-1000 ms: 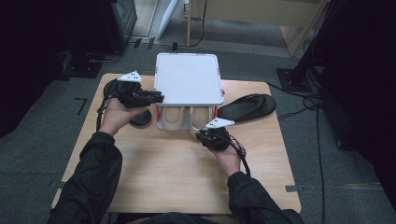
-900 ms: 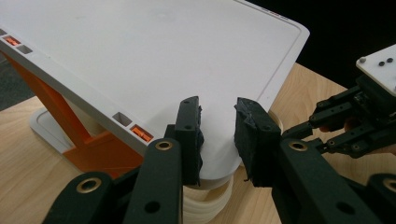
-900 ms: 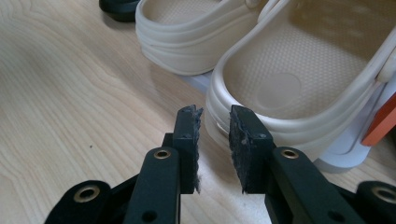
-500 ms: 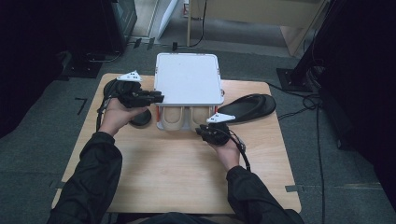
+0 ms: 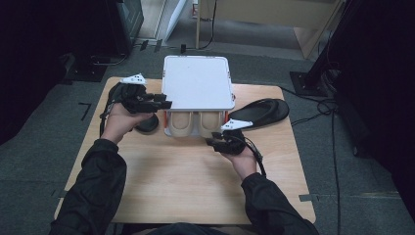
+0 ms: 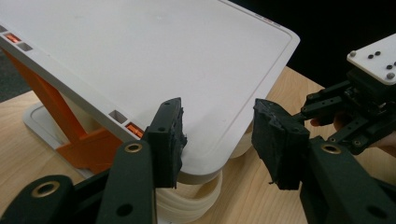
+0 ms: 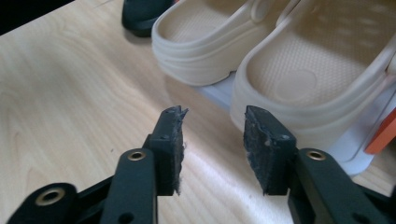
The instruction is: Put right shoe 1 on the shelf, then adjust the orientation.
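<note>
A two-level rack [image 5: 169, 128] stands on the table [image 5: 186, 181] just past its middle, toward twelve o'clock. Its top shelf [image 5: 197, 82] roofs over a pair of clogs [image 5: 197, 123] set side by side on the lower level, heels toward six o'clock. At nine o'clock from the rack, a dark shoe [image 5: 148, 123] lies on the tabletop just beside it. At three o'clock another dark shoe [image 5: 259, 112] lies stretched out, its near end close to the rack. The left gripper [image 5: 161, 101] hovers above the nine o'clock shoe, at the shelf's near left corner. The right gripper [image 5: 214, 142] sits at six o'clock from the clogs, just before them.
</note>
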`<state>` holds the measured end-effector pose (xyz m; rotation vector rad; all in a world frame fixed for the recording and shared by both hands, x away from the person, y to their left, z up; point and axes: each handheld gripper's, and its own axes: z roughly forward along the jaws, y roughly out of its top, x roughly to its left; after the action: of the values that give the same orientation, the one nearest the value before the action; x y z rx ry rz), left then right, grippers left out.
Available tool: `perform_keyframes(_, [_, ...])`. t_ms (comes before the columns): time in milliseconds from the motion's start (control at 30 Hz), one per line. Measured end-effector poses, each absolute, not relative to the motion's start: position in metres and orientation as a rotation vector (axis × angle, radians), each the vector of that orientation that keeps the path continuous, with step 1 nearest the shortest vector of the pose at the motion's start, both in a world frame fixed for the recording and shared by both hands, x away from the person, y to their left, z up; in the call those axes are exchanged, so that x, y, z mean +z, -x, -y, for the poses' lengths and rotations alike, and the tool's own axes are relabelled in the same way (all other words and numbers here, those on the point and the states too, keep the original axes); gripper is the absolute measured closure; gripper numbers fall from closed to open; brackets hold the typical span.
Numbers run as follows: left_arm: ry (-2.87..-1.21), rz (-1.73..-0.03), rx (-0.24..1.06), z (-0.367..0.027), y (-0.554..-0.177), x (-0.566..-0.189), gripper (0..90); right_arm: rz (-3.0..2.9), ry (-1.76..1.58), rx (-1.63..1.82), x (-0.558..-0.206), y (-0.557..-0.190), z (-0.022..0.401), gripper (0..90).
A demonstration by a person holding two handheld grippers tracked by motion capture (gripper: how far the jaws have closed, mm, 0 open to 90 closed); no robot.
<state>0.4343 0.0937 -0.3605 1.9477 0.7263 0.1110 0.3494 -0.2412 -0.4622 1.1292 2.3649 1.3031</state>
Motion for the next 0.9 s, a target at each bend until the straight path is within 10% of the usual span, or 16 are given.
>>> perform_keyframes(900, [-1.939,-0.976,0.225,-0.162,-0.414,-0.395,40.8,-2.38,-1.103,1.339,-0.462,-0.346,0.29,50.5])
